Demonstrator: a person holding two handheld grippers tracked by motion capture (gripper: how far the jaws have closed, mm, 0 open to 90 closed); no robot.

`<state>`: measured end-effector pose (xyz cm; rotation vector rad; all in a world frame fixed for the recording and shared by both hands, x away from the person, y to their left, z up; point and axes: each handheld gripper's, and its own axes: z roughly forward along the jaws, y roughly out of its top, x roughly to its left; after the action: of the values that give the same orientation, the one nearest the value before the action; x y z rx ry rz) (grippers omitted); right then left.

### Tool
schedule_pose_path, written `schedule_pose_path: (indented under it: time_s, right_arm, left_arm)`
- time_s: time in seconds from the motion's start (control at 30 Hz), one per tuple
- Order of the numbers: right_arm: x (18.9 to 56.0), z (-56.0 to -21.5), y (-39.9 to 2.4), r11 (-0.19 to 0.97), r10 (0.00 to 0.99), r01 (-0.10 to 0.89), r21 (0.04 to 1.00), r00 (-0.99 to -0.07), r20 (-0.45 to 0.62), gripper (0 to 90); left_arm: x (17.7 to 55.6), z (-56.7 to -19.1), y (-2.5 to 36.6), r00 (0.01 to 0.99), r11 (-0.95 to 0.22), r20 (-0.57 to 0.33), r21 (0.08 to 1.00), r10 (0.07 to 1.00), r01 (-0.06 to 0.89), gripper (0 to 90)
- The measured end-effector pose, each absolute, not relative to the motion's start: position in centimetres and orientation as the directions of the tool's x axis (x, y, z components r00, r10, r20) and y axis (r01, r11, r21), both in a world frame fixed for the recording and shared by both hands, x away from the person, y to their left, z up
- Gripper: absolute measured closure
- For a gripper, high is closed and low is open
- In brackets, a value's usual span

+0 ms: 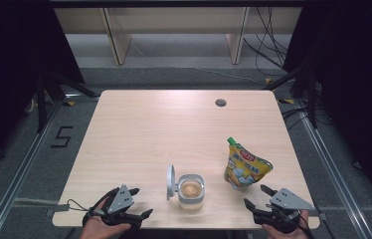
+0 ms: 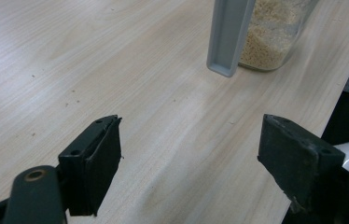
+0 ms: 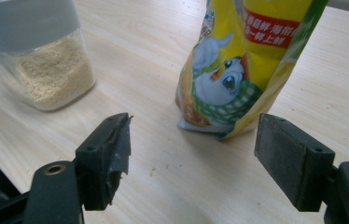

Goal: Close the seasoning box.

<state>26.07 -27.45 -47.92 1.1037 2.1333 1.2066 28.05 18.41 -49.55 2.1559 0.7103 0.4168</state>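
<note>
A clear container (image 1: 191, 191) (image 2: 275, 32) (image 3: 46, 70) of pale grain stands near the table's front edge, its grey lid (image 1: 171, 182) (image 2: 228, 35) flipped up at its left side. A yellow stand-up pouch (image 1: 245, 167) (image 3: 242, 65) with a green spout stands upright to its right. My left gripper (image 1: 138, 203) (image 2: 191, 163) rests open at the front left, apart from the container. At the front right my right gripper (image 1: 257, 196) (image 3: 193, 158) is open, just short of the pouch, with nothing between its jaws.
The wooden table (image 1: 164, 129) has a round cable hole (image 1: 220, 103) at the back right. Black curtains flank the table. Cables (image 1: 268, 45) lie on the floor behind it, before a wooden shelf unit (image 1: 174, 30).
</note>
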Motion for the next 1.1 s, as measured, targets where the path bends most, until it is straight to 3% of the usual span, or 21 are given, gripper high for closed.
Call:
schedule_pose_path:
  time_s: [0.07, 0.13, 0.17, 0.2, 0.23, 0.27, 0.3, 0.4, 0.53, 0.57, 0.6, 0.67, 0.73, 0.97, 1.0, 1.03, 1.1]
  right_arm:
    - [25.8, -47.9, -27.4, 0.306, 0.814, 0.421, 0.854, -0.581, -0.005, 27.8]
    - [25.7, -47.9, -27.4, 0.314, 0.817, 0.422, 0.851, -0.577, -0.015, 27.8]
    - [25.5, -47.8, -27.3, 0.323, 0.818, 0.425, 0.845, -0.574, -0.024, 27.8]
    - [25.5, -47.8, -27.3, 0.323, 0.818, 0.425, 0.845, -0.574, -0.024, 27.8]
    - [25.5, -47.8, -27.1, 0.331, 0.806, 0.414, 0.848, -0.592, -0.026, 27.8]
    - [25.5, -47.8, -27.1, 0.331, 0.806, 0.414, 0.848, -0.592, -0.026, 27.8]
    - [25.6, -47.8, -27.2, 0.349, 0.807, 0.389, 0.852, -0.587, -0.063, 27.8]
    - [25.4, -47.8, -26.9, 0.353, 0.807, 0.402, 0.845, -0.587, -0.058, 28.1]
    - [25.3, -47.7, -26.9, 0.345, 0.802, 0.391, 0.853, -0.595, -0.052, 30.5]
    - [25.5, -47.7, -27.1, 0.352, 0.799, 0.359, 0.865, -0.596, -0.078, 30.2]
    - [25.2, -47.6, -27.1, 0.323, 0.815, 0.402, 0.857, -0.578, -0.035, 30.1]
    - [25.1, -47.5, -27.4, 0.32, 0.822, 0.396, 0.861, -0.568, -0.044, 30.4]
    - [25.3, -47.6, -27.4, 0.324, 0.817, 0.363, 0.874, -0.573, -0.065, 30.4]
    - [24.9, -47.6, -27.1, 0.319, 0.816, 0.394, 0.862, -0.577, -0.038, 30.8]
    - [25.1, -47.6, -27.4, 0.341, 0.809, 0.353, 0.871, -0.582, -0.082, 31.0]
    - [24.8, -47.6, -27.3, 0.315, 0.817, 0.393, 0.864, -0.576, -0.036, 31.1]
    - [24.9, -47.6, -27.3, 0.323, 0.813, 0.384, 0.865, -0.58, -0.046, 31.1]
  left_arm:
    - [28.0, -49.8, 18.2, 0.767, -0.464, 0.032, 0.812, 0.641, 0.354, 21.6]
    - [28.2, -49.5, 18.6, 0.787, -0.515, 0.072, 0.792, 0.612, 0.328, 24.3]
    - [28.0, -49.5, 18.6, 0.777, -0.487, 0.043, 0.8, 0.628, 0.349, 32.1]
    - [27.9, -49.5, 18.6, 0.775, -0.474, 0.043, 0.812, 0.63, 0.34, 32.1]
    - [27.7, -49.4, 18.7, 0.782, -0.459, 0.046, 0.83, 0.621, 0.316, 46.9]
    - [27.7, -49.4, 18.7, 0.782, -0.459, 0.046, 0.83, 0.621, 0.316, 52.9]
    - [27.6, -49.2, 18.8, 0.786, -0.466, 0.062, 0.833, 0.615, 0.299, 52.9]
    - [27.4, -48.9, 18.9, 0.789, -0.461, 0.099, 0.853, 0.606, 0.247, 71.7]
    - [27.6, -47.8, 18.9, 0.796, -0.46, 0.124, 0.863, 0.593, 0.209, 82.6]
    - [27.6, -47.7, 18.8, 0.797, -0.447, 0.112, 0.869, 0.594, 0.211, 84.3]
    - [27.7, -47.6, 18.8, 0.8, -0.445, 0.11, 0.871, 0.59, 0.209, 86.0]
    - [27.7, -47.3, 18.7, 0.799, -0.451, 0.123, 0.871, 0.588, 0.197, 88.4]
    - [27.7, -47.0, 18.4, 0.806, -0.442, 0.111, 0.875, 0.581, 0.197, 88.6]
    - [28.2, -45.3, 17.3, 0.832, -0.425, 0.082, 0.884, 0.549, 0.194, 89.0]
    - [28.2, -45.0, 17.0, 0.831, -0.417, 0.071, 0.887, 0.551, 0.2, 89.0]
    - [28.3, -44.7, 16.8, 0.84, -0.421, 0.077, 0.887, 0.537, 0.188, 89.0]
    - [28.4, -44.3, 16.2, 0.848, -0.403, 0.052, 0.894, 0.528, 0.197, 89.0]
